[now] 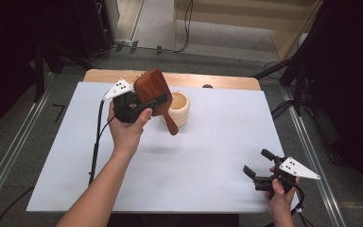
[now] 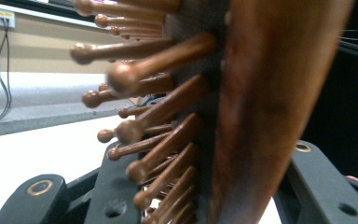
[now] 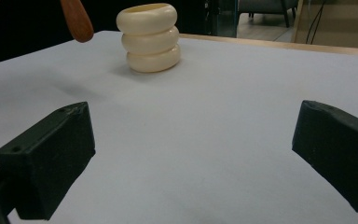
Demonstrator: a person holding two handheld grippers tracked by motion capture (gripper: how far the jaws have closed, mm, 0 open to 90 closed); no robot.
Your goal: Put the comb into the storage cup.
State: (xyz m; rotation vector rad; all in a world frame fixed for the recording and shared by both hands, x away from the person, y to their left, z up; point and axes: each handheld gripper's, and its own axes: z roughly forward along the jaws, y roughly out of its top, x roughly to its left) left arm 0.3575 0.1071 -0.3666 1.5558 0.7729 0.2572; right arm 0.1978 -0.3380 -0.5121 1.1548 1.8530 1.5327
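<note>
A wooden hairbrush (image 1: 152,91) is hanging in the air above the far left part of the white table (image 1: 194,156), its paddle head uppermost and its handle slanting down toward the cream ribbed cup (image 1: 177,109) that is standing just to its right. The left gripper (image 1: 139,101) is clamping the brush by its head, and in the left gripper view one jaw is pressing among the round-tipped wooden bristles (image 2: 158,116) while the other is bearing on the smooth back. The person's left hand (image 1: 127,127) is wrapping around that gripper from the near side. Well apart, at the near right corner, the right gripper (image 1: 257,163) is resting low over the table with its jaws spread wide and nothing between them.
</note>
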